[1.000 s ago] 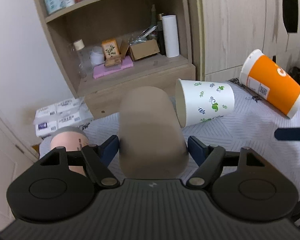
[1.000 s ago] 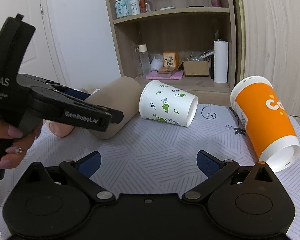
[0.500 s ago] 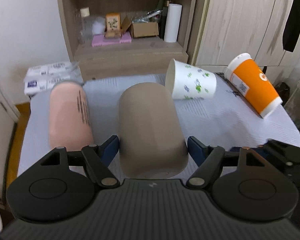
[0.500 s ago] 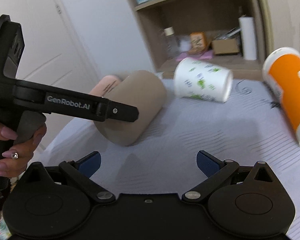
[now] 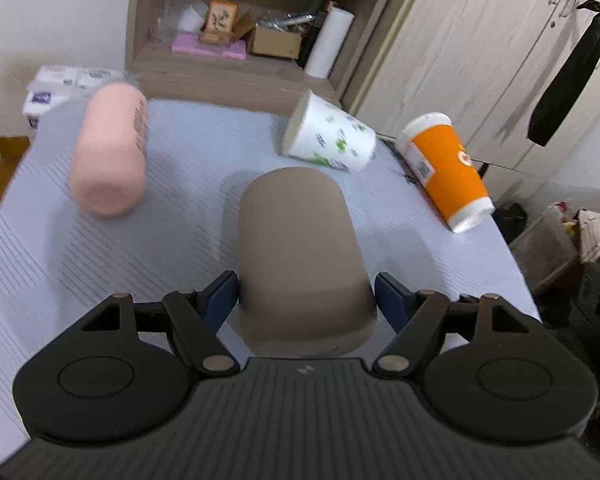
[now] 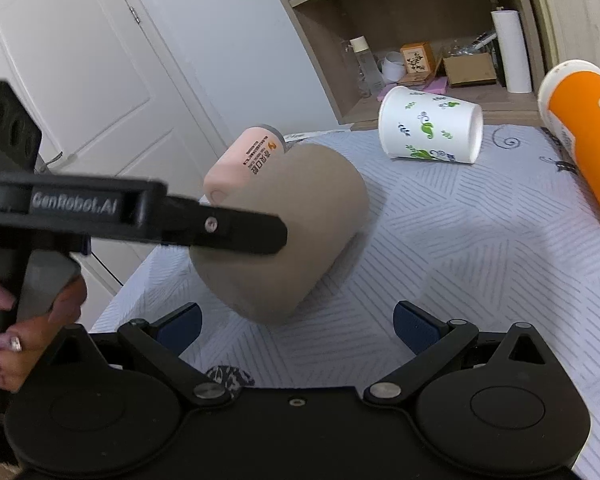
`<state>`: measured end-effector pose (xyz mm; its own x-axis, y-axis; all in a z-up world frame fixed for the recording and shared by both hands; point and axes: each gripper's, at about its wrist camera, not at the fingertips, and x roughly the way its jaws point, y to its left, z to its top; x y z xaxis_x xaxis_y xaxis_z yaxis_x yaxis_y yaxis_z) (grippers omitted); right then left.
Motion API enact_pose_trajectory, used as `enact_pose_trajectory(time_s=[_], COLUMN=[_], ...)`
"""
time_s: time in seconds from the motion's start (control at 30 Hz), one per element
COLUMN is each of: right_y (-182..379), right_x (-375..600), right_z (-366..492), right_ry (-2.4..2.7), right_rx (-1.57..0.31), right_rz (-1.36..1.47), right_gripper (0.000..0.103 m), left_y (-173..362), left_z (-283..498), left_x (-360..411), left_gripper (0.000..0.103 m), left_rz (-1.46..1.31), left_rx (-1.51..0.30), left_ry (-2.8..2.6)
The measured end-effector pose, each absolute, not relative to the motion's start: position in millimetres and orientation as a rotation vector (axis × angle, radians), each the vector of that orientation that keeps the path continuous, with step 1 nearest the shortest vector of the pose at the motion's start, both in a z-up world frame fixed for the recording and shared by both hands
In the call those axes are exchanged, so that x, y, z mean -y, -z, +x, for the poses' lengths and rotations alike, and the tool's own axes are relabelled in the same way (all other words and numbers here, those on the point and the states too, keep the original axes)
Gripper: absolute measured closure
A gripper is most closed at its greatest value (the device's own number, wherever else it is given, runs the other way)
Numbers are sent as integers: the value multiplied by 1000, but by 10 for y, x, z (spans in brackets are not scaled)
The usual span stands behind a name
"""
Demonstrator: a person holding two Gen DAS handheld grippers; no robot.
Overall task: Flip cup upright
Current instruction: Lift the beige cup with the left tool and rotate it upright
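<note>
From the left wrist view, the left gripper (image 5: 306, 300) clamps a plain taupe cylindrical cup (image 5: 300, 248) between its blue-padded fingers (image 5: 220, 300), which press on both sides near the cup's closer end; the cup points away from the camera over the pale blue striped tablecloth (image 5: 100, 240). Beyond it lie a pink cylindrical cup (image 5: 110, 148) to the left, a white paper cup with green leaf print (image 5: 332, 140) and an orange paper cup with white ends (image 5: 446, 168) to the right, all on their sides. From the right wrist view, the right gripper (image 6: 296, 324) stands wide open and holds nothing, while the taupe cup (image 6: 288, 232) hangs tilted just ahead of it, held in the left gripper's black finger (image 6: 236, 232).
</note>
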<state>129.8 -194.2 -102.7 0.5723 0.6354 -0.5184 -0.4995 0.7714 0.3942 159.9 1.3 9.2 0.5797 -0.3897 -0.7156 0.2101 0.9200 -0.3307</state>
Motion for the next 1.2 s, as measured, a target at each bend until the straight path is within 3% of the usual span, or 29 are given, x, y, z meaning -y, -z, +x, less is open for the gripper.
enact_pose_trajectory(time_s=[0.83, 1.2], right_y=[1020, 916], right_x=[2298, 2229], right_z=[1156, 1361], right_ry=[-640, -665], right_rx=[-738, -788], right_rz=[258, 277], right_gripper=[0, 0], left_y=[-8, -125], left_z=[1410, 1582], left_x=[439, 301], left_gripper=[29, 19], left_rz=[-364, -379], left_rx=[-950, -946], left_ry=[369, 528])
